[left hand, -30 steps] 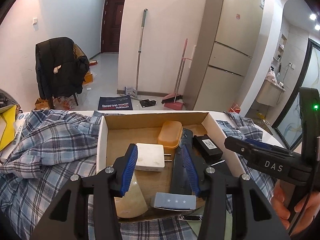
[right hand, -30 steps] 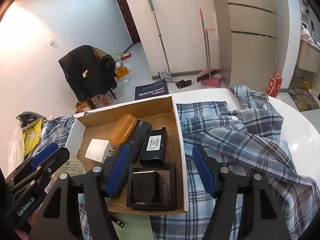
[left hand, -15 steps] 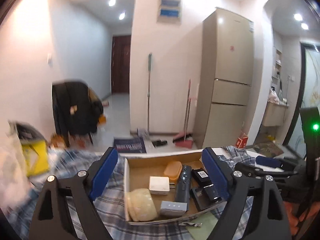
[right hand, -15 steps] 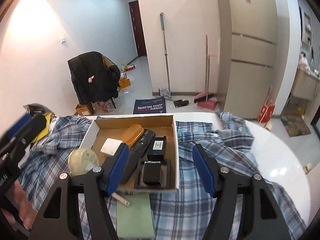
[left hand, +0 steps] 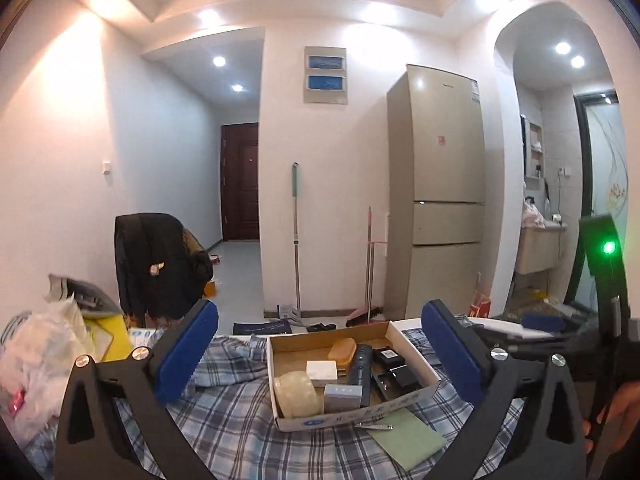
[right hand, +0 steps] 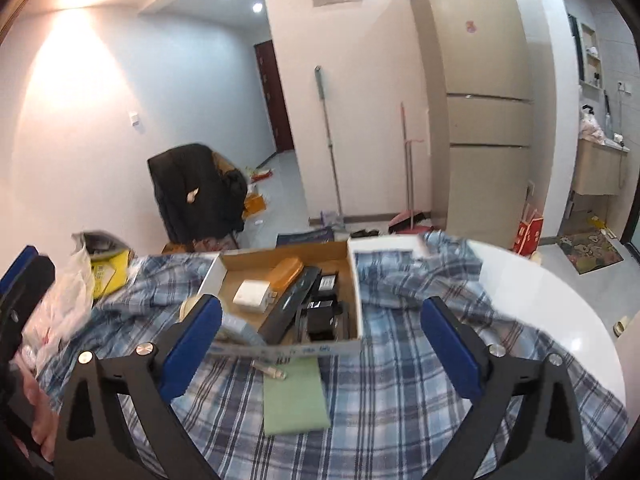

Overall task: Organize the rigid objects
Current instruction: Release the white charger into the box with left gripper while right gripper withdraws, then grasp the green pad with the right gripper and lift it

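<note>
- The left tool (left hand: 320,360) is opening its jaws, with nothing between them.
- The cardboard box (left hand: 348,412) sits on the plaid cloth (left hand: 224,412), already holding the rigid objects; a green card (left hand: 404,438) and a small metal piece (left hand: 374,426) lie outside.
- The right tool (right hand: 320,332) is opening too, empty.
- Risk: a low tool could catch the cloth and drag the box.
</note>
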A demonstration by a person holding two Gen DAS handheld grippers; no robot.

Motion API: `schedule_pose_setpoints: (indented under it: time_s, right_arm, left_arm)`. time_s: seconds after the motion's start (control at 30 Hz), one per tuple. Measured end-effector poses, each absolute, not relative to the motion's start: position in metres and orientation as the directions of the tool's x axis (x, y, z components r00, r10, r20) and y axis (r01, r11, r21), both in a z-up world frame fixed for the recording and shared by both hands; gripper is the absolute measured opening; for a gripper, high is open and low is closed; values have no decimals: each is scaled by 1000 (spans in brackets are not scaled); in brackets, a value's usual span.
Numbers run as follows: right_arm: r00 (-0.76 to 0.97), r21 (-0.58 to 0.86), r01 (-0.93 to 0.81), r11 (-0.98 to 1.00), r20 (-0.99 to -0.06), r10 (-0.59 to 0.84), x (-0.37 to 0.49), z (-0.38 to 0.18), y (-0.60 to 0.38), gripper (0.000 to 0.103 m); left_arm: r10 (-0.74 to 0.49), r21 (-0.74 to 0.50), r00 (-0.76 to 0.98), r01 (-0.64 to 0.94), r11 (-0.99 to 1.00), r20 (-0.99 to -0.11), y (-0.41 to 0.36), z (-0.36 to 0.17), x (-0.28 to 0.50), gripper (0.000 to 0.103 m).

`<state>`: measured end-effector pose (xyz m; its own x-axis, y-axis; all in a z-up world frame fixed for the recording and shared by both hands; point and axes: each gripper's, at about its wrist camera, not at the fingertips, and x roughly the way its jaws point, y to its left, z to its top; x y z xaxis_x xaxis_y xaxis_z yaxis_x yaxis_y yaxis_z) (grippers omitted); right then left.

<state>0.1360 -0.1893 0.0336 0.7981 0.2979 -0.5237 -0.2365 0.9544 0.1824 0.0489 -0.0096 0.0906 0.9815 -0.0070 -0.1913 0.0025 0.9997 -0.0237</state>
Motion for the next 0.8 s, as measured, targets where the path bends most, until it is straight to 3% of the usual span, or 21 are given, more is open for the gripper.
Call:
schedule_pose_setpoints:
  time_s: [0.13,0.27,0.4,0.5,0.8]
  right_arm:
    - [761,118,-292,949,-573,305,135,8,-174,99]
    - [740,83,-296,952,-610,283,140,-22,-163,99]
    - [637,120,-340,933,-700,322,151,-53,-155,87]
    - [574,113,-353,929,-758,310,155,-76,-145,79]
    - [522,80,-386,919,-803,289,151,-94,-129,78]
  left_arm:
    - [-27,-86,976,8,996,-214,5,67,48,103]
    - [-6,-99,953,-25,995,-303,14,32,67,103]
    - [5,-101,917,-49,994,-398,21,8,86,103]
    - [16,-118,910,-71,991,-413,25,3,90,103]
    - [9,-92,910,-53,994,-415,16,-1,89,103]
